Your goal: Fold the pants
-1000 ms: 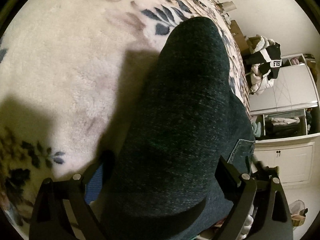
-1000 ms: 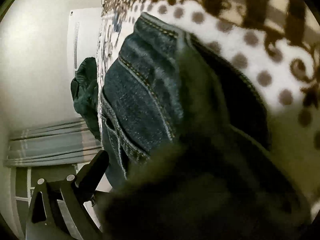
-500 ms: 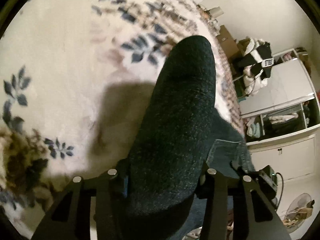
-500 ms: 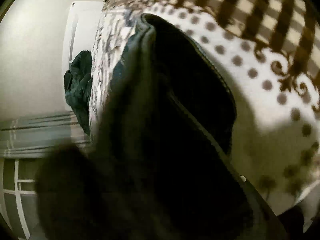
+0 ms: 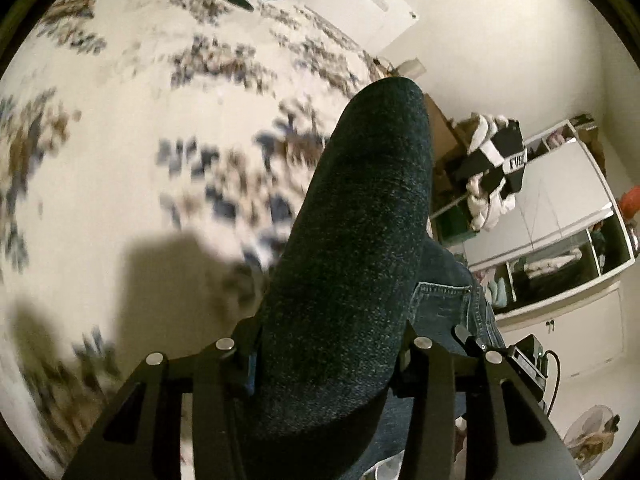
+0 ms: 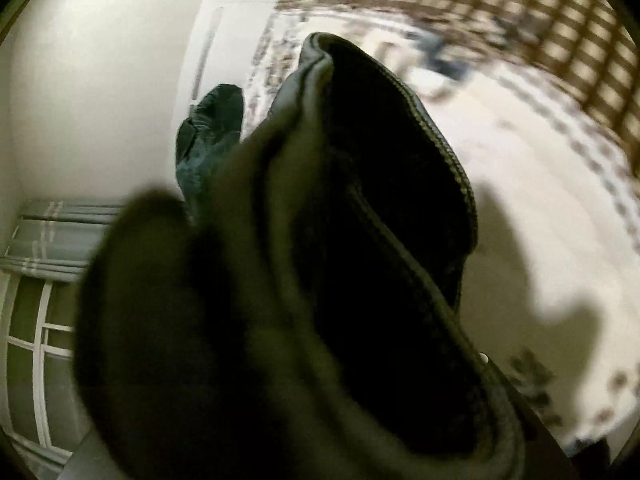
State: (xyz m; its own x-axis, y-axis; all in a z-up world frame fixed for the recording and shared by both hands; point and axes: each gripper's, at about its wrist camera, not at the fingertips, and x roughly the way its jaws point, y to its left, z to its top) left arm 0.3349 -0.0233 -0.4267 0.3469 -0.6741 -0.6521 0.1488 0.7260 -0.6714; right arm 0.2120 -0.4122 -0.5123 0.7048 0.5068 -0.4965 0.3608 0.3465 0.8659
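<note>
- While left gripper [image 5: 324,352] clamps the jeans [image 5: 360,240], denim drapes thick, heavy, limp.
- Right gripper hidden under cloth; grip state unclear.
- Best hold: waistband seam [image 6: 432,136].

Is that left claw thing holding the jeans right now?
Yes, the left gripper has its two fingers pressed against a thick roll of the jeans between them.

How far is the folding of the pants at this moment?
Early stage. The left hand-held gripper is clamped on the jeans, which are lifted above the blanket. In the right view the denim covers the lens, so that grip is unclear. No finished fold shows; laying flat and folding remain.
</note>
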